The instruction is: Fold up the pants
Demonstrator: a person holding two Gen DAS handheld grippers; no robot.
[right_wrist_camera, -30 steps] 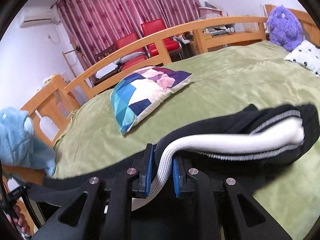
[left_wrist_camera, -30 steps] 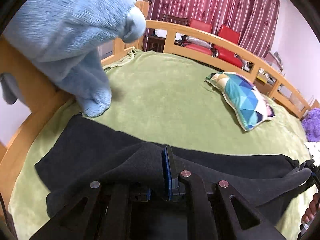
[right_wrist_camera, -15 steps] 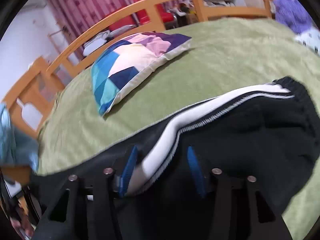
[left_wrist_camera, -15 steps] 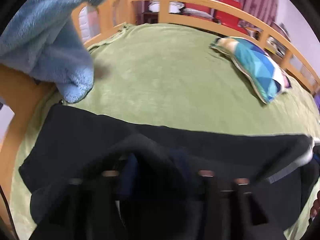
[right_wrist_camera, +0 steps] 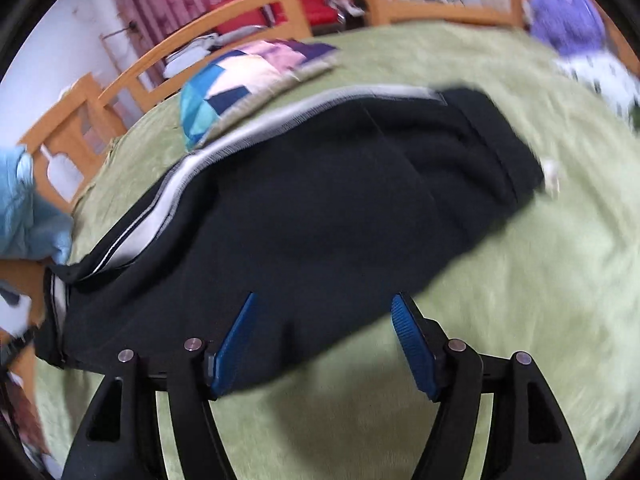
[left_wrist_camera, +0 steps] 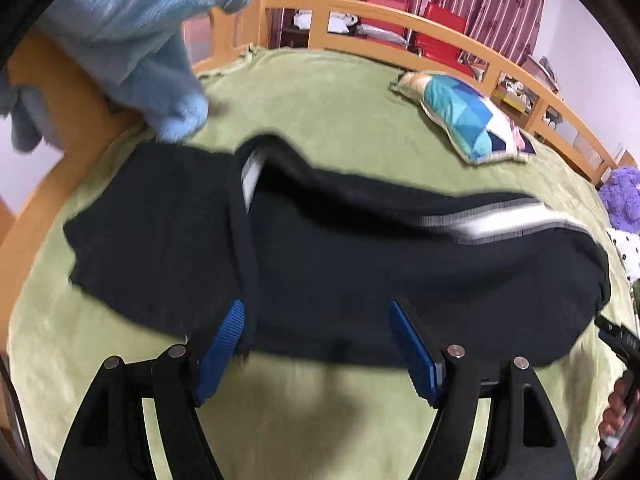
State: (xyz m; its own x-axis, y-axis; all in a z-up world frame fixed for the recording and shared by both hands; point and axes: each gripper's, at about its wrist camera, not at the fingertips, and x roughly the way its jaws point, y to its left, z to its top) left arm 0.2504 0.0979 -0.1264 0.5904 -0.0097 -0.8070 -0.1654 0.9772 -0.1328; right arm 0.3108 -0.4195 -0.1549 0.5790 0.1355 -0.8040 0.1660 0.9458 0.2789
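Black pants (left_wrist_camera: 340, 264) with a white side stripe (left_wrist_camera: 500, 222) lie folded lengthwise on the green bedspread (left_wrist_camera: 320, 112). My left gripper (left_wrist_camera: 316, 336) hovers at their near edge with its jaws opening; the fabric lies beyond and below the blue pads (left_wrist_camera: 224, 344), which do not press on it. In the right wrist view the same pants (right_wrist_camera: 320, 208) stretch from lower left to upper right, stripe (right_wrist_camera: 248, 132) along the far side. My right gripper (right_wrist_camera: 324, 332) is also opening over the near hem, pads (right_wrist_camera: 412, 344) apart and off the cloth.
A patchwork pillow (left_wrist_camera: 468, 120) lies beyond the pants. A light blue plush (left_wrist_camera: 132, 32) hangs over the wooden bed rail (left_wrist_camera: 400, 16) at the left. A purple plush (right_wrist_camera: 568, 20) and a spotted cushion (right_wrist_camera: 600, 76) sit at the far right. A hand (left_wrist_camera: 616, 416) shows at the right edge.
Both grippers were shut on the pants a second ago. They have let go and spread their jaws, and the pants now lie flat on the bed, folded over.
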